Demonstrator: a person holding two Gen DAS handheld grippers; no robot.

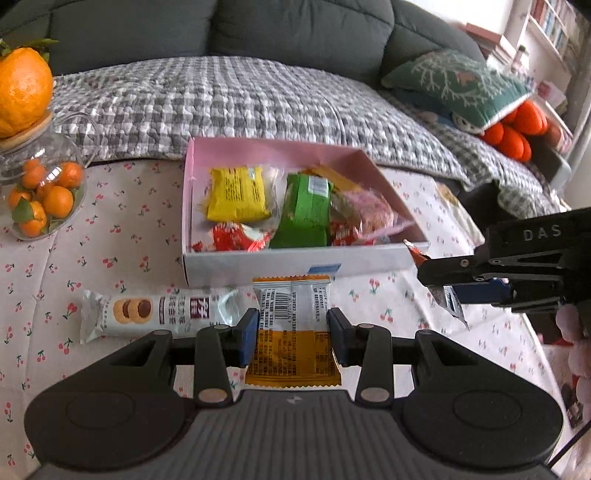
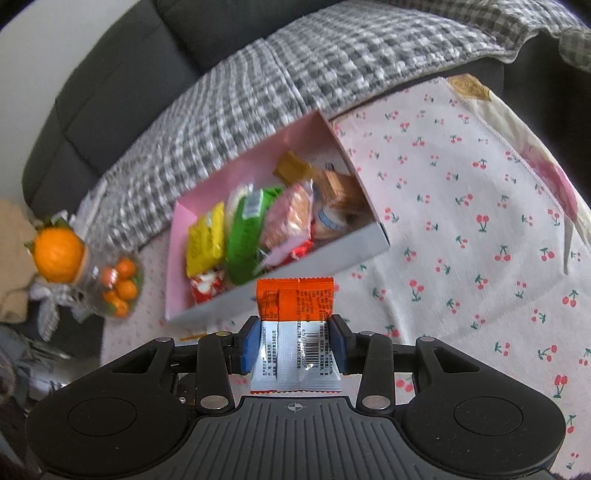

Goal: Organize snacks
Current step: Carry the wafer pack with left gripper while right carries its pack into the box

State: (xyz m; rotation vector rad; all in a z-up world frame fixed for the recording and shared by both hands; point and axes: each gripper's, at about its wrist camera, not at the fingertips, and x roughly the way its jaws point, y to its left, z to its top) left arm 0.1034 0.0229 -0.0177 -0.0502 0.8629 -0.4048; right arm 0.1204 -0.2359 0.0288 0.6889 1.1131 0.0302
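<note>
While both of my tools are loaded, the snacks sit in three places. My left tool (image 1: 291, 334) is clenched on an orange-and-white snack packet (image 1: 291, 332), its blue pads pressing the packet's two long edges; the barcode side faces up and the packet hangs just in front of the near wall of the box (image 1: 258, 264). My right tool (image 2: 294, 341) grips a red-orange and silver packet (image 2: 295, 332) the same way, printed back toward the camera, held above the cherry-print cloth (image 2: 461, 221) near the box's front wall. From the left view I see that right tool off to the right side, level with the box's near right corner, a bit of wrapper poking out past its fingers.

Inside the pink-lined box I can make out a yellow packet (image 1: 238, 199) at the left, a green packet (image 1: 304, 210) in the middle, red-and-white wrappers (image 1: 240, 236) along the near wall, and a pinkish packet (image 1: 365, 214) toward the right. A long white cookie sleeve (image 1: 155, 312) lies on the cloth just in front of the box, beside my left tool.

Farther out, a glass jar of small oranges (image 1: 44, 192) stands at the left with a big orange (image 1: 22, 92) on its lid. Behind is a grey checked blanket (image 1: 240, 103) on a dark sofa (image 1: 221, 33), with a green cushion (image 1: 454, 85) at the right.
</note>
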